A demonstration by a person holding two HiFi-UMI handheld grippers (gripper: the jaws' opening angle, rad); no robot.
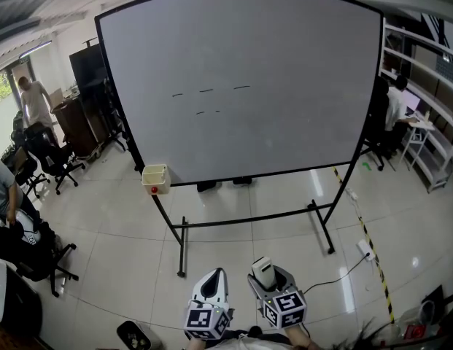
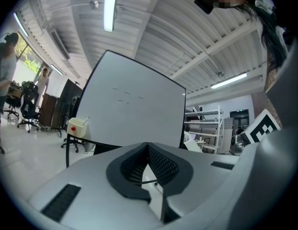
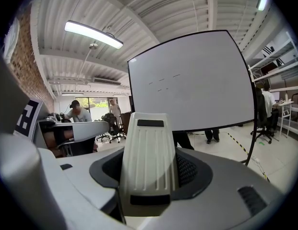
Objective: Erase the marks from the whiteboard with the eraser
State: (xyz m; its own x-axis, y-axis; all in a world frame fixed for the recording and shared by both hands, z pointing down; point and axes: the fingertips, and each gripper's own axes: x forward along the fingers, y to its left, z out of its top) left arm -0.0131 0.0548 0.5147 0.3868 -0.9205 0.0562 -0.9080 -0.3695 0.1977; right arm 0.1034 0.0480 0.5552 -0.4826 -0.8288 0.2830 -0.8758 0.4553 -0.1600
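Standing on floor tiles [image 1: 109,217], the whiteboard [image 1: 284,130] bore short marks [image 1: 206,91]. The right gripper [image 1: 264,274] clamped the eraser [image 3: 148,152], ribs clear only in its view; the left gripper [image 2: 148,150] was closed, empty.

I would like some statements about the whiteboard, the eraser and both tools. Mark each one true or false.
1. The right tool holds the eraser. True.
2. The whiteboard is wiped clean. False: short dark marks are on it.
3. The eraser touches the whiteboard. False: it is held well away from it, low and near the person.
4. The left tool is shut and holds nothing. True.
5. A small box hangs at the whiteboard's lower left corner. True.
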